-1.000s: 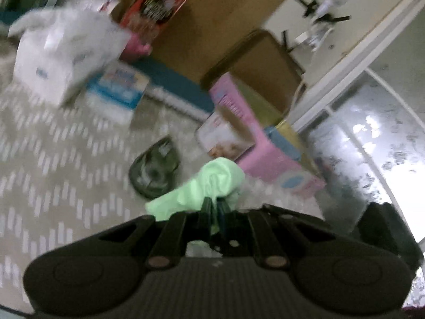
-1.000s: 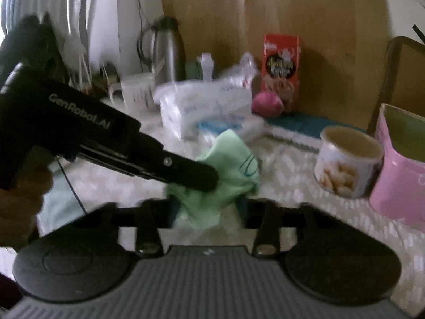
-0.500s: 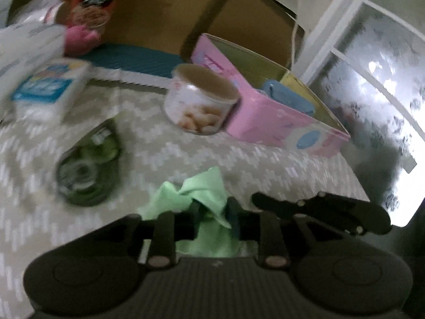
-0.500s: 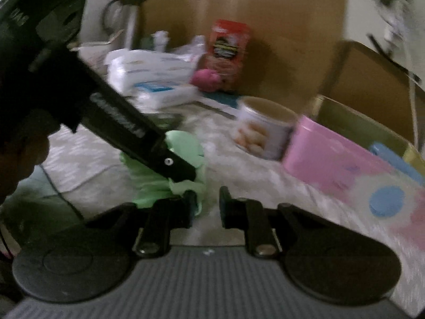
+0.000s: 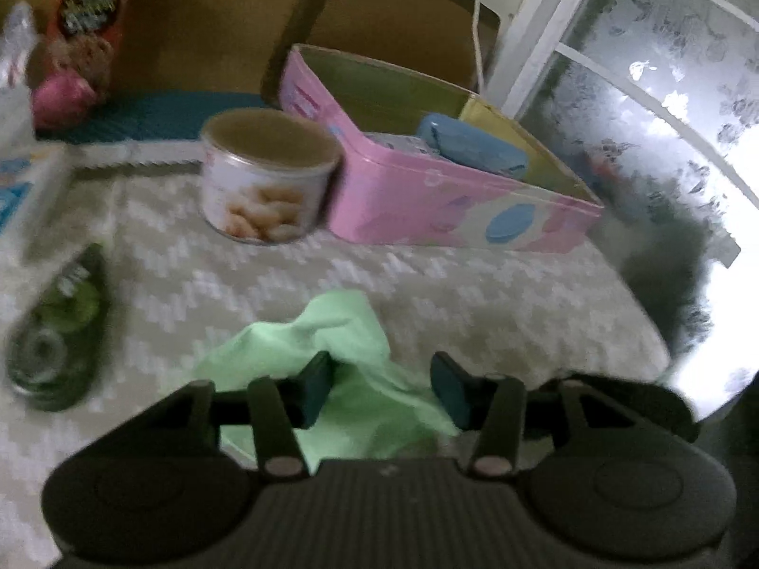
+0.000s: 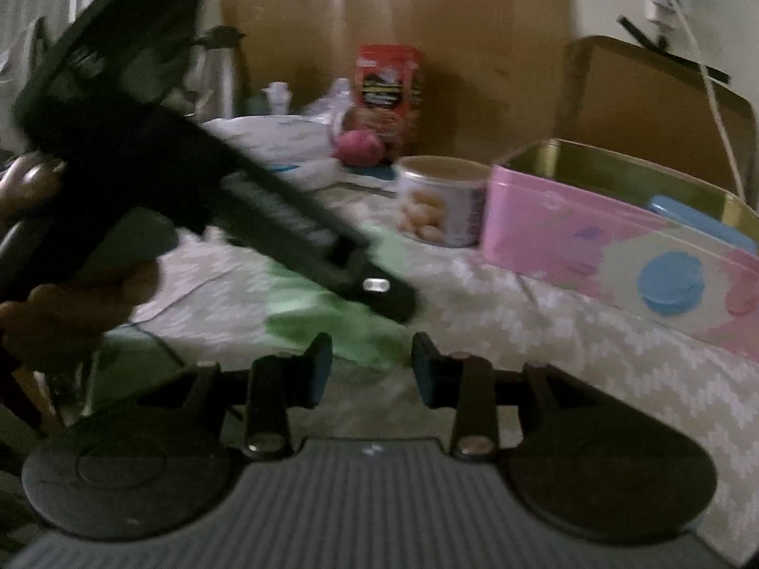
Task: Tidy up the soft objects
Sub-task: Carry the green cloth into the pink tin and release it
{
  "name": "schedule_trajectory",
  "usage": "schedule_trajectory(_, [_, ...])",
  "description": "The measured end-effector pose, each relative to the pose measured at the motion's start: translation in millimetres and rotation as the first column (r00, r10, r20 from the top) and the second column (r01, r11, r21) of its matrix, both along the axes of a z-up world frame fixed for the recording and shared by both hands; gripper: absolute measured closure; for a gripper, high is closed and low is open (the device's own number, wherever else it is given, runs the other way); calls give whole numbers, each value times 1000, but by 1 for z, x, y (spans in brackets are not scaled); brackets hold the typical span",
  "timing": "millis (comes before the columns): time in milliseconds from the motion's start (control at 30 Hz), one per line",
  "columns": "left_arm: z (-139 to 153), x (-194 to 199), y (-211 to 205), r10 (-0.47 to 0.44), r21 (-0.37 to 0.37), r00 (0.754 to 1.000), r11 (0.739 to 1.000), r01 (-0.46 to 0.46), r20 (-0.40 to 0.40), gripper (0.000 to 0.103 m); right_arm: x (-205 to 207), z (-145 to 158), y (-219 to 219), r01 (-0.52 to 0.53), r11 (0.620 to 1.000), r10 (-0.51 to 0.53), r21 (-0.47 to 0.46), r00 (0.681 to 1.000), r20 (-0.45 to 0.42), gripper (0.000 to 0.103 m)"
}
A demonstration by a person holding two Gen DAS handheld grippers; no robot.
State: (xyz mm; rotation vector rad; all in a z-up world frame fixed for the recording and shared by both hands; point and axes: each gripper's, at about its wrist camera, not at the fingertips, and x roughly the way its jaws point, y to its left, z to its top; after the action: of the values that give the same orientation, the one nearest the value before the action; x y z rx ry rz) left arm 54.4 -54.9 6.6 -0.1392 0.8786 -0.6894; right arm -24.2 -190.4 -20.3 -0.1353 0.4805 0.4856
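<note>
One green cloth point(image 5: 332, 332), crumpled, lying on the chevron-patterned table cover point(image 5: 474, 294) towards its near edge. My left gripper point(image 5: 379, 389) stands with its jaws spread wide and nothing clamped: the cloth lies between and under them, bunched against the left finger, with a gap showing at the right one. My right gripper point(image 6: 370, 370) is likewise parted and holds nothing; in its view the cloth point(image 6: 308, 308) lies just ahead of the fingertips, partly hidden by the dark body of the left gripper point(image 6: 379, 294) crossing in front (much blurred). One pink tin point(image 5: 427, 189), lid off, stands at the far right of the cover, well apart from the cloth; inside it, one blue soft item point(image 5: 469, 147). One round can point(image 5: 265, 185) printed with pale snacks, just left of the tin and touching or nearly touching it. One green tape dispenser point(image 5: 61, 332) at the left edge. One red box point(image 5: 90, 14) at the far side, upright, with one pink ball-like object point(image 5: 61, 99) before it. White packets point(image 6: 280, 142), count uncertain.
</note>
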Motion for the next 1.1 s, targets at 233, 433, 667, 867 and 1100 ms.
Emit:
schedule_trajectory(233, [-4, 11, -27, -104, -90, 990, 991, 96, -96, 59, 3, -5, -5, 74, 997, -74, -28, 997, 25, 94])
schedule_trajectory(433, [-6, 20, -54, -143, -110, 983, 985, 131, -114, 70, 0, -7, -34, 192, 981, -192, -7, 981, 37, 96])
schedule_trajectory(667, [35, 26, -88, -217, -121, 976, 969, 217, 12, 72, -7, 10, -65, 292, 954, -298, 69, 946, 127, 96])
schedule_trajectory(867, [83, 46, -121, -224, -104, 960, 964, 244, 168, 72, 9, 43, -85, 342, 934, -357, 103, 894, 269, 96])
schedule_trajectory(1100, [97, 109, -163, -135, -32, 956, 988, 148, 262, 63, 80, 62, -117, 387, 909, -416, 154, 864, 283, 96])
